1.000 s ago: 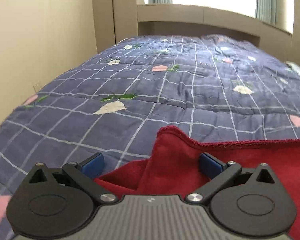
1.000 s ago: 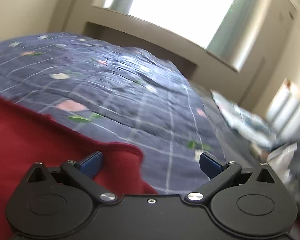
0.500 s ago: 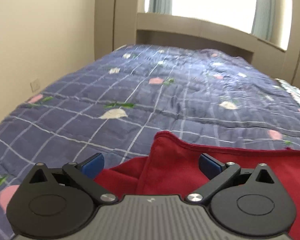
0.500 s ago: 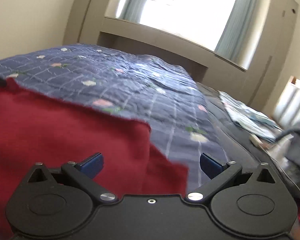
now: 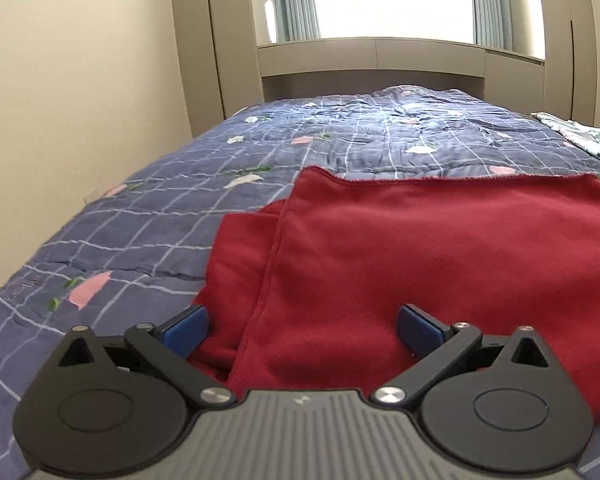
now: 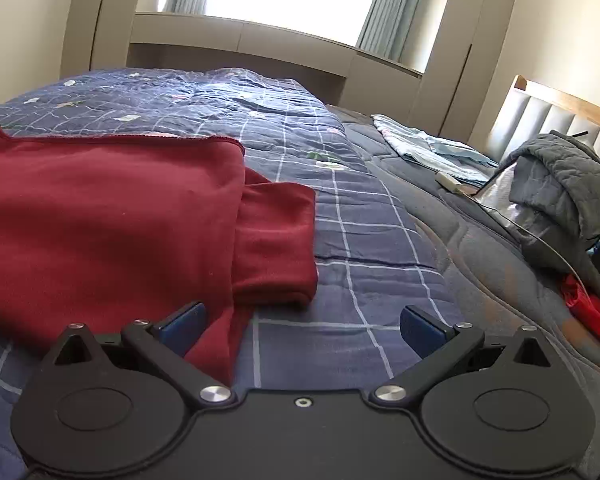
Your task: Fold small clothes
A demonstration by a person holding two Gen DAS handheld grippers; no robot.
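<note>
The red cloth (image 5: 420, 256) lies folded on the blue quilt (image 5: 148, 216), filling the centre and right of the left view and the left half of the right view (image 6: 100, 216). The left gripper (image 5: 302, 330) is spread wide above the cloth's near edge and grasps nothing. The right gripper (image 6: 302, 330) is also released, at the cloth's right corner, with bare quilt (image 6: 360, 240) between its fingers.
</note>
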